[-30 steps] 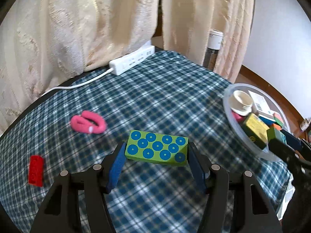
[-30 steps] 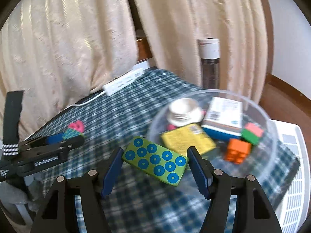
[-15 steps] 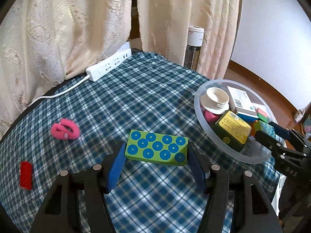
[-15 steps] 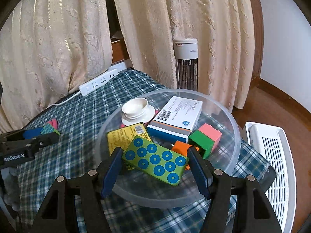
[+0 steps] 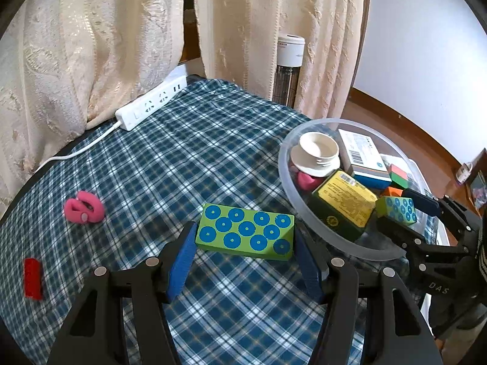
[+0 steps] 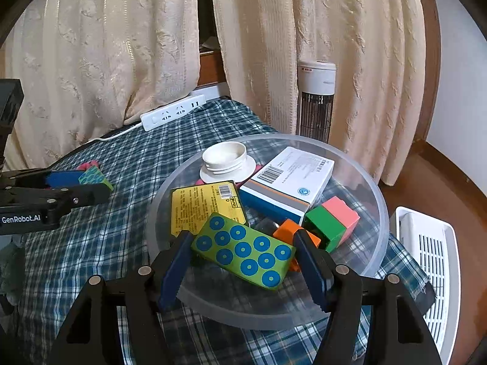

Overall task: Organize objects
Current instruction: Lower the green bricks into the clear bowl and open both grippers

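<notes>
Both hand-held grippers carry a green block with blue dots. On the right, the hand-held gripper [image 6: 243, 261] hangs over the clear plastic bowl [image 6: 376, 191] with its dotted block [image 6: 243, 251] tilted between the blue pads; its jaws are opening, and the block looks about to drop in, though the near pad seems only just on it. On the left, the hand-held gripper [image 5: 243, 254] pinches the second dotted block [image 5: 246, 234] above the checked cloth on the bench [image 5: 188, 158], just beside the bowl's rim and not yet over it.

Judging by what lies where, the sorting is well under way. The bowl already holds a white lid [image 6: 228, 162], a white-and-blue box [image 6: 289, 185], a yellow box [image 6: 207, 205], a green-and-pink block [image 6: 331, 222] and an orange piece [image 6: 289, 231]. Left on the cloth are a pink clip-like thing [image 5: 84, 211] and a red brick [image 5: 32, 277], both well apart from the bowl. So the two dotted blocks go in next, I reckon, and then those two stragglers remain. A white power strip [image 5: 152, 106] at the far edge probably stays put.
</notes>
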{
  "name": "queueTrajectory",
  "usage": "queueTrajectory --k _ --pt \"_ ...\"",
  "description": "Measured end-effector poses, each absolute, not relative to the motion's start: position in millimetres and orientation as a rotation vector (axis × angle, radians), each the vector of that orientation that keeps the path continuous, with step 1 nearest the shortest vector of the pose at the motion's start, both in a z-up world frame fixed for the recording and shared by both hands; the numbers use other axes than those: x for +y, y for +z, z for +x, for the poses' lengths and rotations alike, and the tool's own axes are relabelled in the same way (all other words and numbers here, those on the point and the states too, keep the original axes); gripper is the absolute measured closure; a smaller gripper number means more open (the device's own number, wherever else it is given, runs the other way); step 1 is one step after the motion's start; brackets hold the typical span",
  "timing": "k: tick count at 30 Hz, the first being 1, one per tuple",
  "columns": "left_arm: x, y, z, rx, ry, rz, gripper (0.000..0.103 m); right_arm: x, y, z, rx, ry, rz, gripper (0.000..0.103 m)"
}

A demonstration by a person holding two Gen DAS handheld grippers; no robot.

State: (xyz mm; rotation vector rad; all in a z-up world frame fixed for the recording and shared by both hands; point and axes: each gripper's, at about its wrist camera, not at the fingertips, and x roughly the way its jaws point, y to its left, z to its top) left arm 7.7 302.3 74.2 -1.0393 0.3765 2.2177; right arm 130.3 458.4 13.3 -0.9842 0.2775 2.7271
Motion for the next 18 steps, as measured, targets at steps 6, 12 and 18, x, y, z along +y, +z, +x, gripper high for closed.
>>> queueTrajectory --k 6,12,18 --pt "310 77 14 0.385 2.203 -1.028 0.040 462 16 139 0.310 2.742 -0.963 0.024" --pt "323 77 23 0.399 2.171 -1.022 0.040 464 20 148 0.316 2.737 -0.929 0.024" --pt "342 80 32 0.414 2.134 -0.999 0.040 472 26 160 0.330 2.704 -0.876 0.024"
